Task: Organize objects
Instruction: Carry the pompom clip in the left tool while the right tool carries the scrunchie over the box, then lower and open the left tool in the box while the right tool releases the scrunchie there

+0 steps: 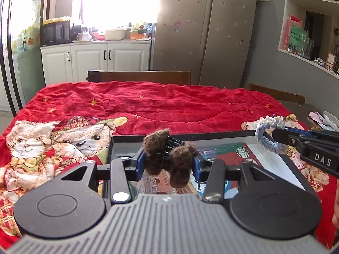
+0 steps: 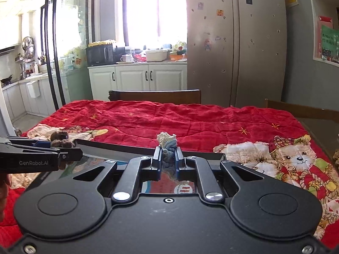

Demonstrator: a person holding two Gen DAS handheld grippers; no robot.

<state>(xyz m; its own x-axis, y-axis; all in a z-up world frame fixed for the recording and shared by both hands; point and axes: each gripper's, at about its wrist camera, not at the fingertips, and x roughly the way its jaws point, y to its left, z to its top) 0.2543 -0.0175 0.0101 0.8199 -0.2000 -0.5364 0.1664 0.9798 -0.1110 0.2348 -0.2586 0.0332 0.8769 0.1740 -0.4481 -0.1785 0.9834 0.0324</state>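
Nearest, in the left wrist view: left gripper (image 1: 169, 160), blue-padded fingers (image 1: 139, 162) pinching a fuzzy brown hair claw clip (image 1: 167, 154) with dark teeth, held above a shallow black-rimmed tray (image 1: 293, 163) with a glossy printed bottom. To the right in the same view: right gripper (image 1: 275, 136), coming in from the side, fingers pressed onto a knitted blue-and-white scrunchie (image 1: 268, 135), held over the tray's right far corner.

In the right wrist view: right gripper (image 2: 168, 158), fingers nearly together, clamped on the scrunchie (image 2: 168, 148), its cream end sticking up past the fingertips. Left gripper (image 2: 65, 149) at the left edge, carrying the brown clip (image 2: 60, 139). Tray rim (image 2: 118, 147) just below both.

Beneath the tray: surface draped in a red quilted blanket (image 1: 161, 103) with gold stars and teddy bear prints. Beyond its far edge: a dark wooden chair back (image 1: 139, 77). Farther still: white kitchen cabinets (image 1: 95, 58), a black microwave (image 1: 55, 32), a bright window, and a tall grey fridge (image 1: 203, 31) dotted with stickers.
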